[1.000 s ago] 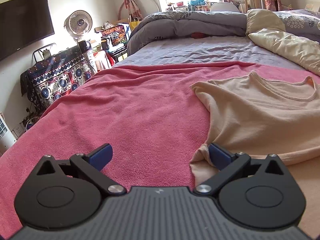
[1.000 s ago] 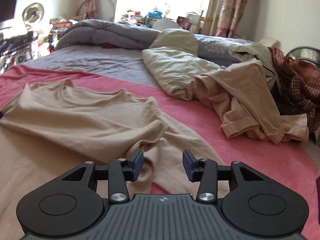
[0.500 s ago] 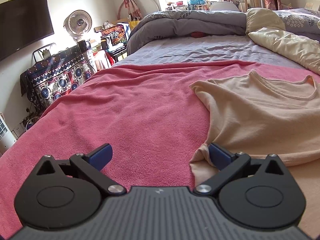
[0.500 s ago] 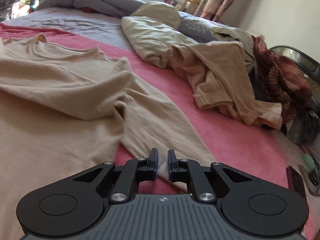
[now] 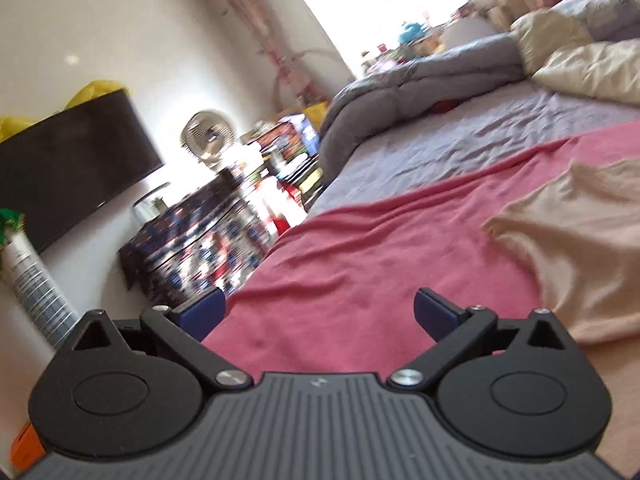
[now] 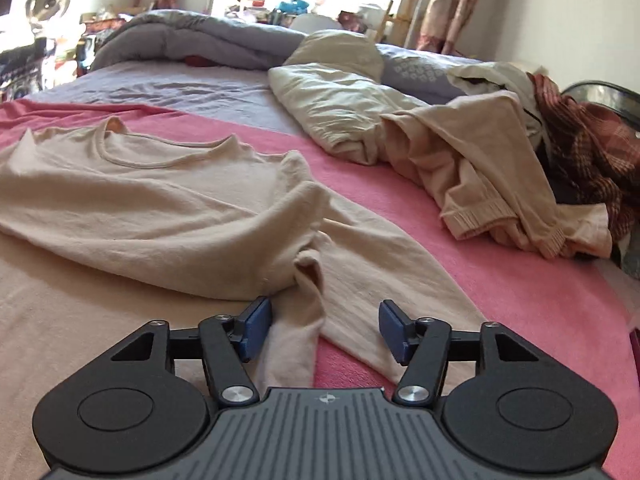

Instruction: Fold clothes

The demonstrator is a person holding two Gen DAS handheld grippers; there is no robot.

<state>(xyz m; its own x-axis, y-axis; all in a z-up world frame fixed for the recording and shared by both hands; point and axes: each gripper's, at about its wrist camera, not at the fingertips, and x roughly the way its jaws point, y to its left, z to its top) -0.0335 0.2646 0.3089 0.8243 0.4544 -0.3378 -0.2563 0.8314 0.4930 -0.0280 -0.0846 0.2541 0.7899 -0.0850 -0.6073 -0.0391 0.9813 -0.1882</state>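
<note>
A beige long-sleeved shirt point(image 6: 152, 208) lies spread on the pink blanket point(image 6: 500, 280), neckline toward the far side. Its right sleeve point(image 6: 380, 264) runs down toward my right gripper point(image 6: 324, 328), whose jaws are opening; a bunched fold of the shirt lies between the blue pads without being pressed. In the left wrist view my left gripper point(image 5: 320, 312) is open and tilted above the pink blanket point(image 5: 360, 272), with nothing between its fingers. The shirt's left edge point(image 5: 580, 248) lies to its right, clear of the pads.
Farther up the bed are a grey duvet point(image 6: 192, 40), a cream quilt point(image 6: 332, 100), and a heap of beige and plaid clothes point(image 6: 520, 168) at the right. Left of the bed stand a patterned covered table point(image 5: 200, 240), a fan point(image 5: 206, 136) and a dark TV point(image 5: 68, 164).
My left gripper has risen and rolled, its right pad coming off the shirt's edge. My right gripper closed nearly shut half a second ago and has opened again over the sleeve.
</note>
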